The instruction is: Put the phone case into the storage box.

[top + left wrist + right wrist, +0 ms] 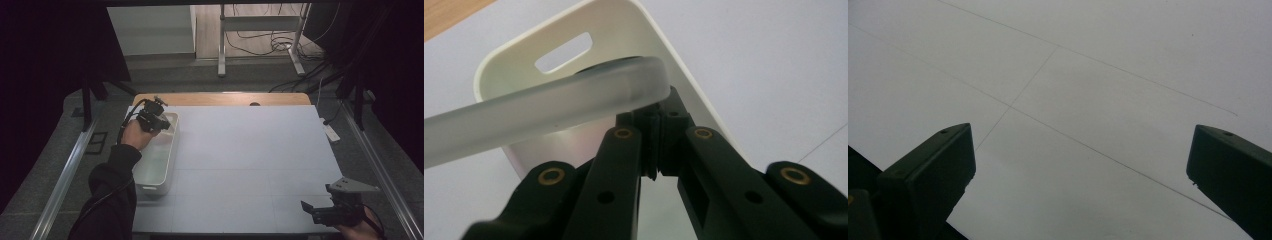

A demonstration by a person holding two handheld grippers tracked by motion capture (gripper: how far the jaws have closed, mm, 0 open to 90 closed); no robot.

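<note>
Left claw [659, 125] clamped on translucent lid [544, 112] over white bin [161, 172]; right claw [1080, 170] apart.

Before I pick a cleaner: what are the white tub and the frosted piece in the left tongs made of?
White tub: likely moulded plastic, smooth, slightly glossy, rounded corners, cut-out handle slot. Frosted piece, gripped by the left tongs: looks like translucent matte plastic; possibly a lid, uncertain.
</note>
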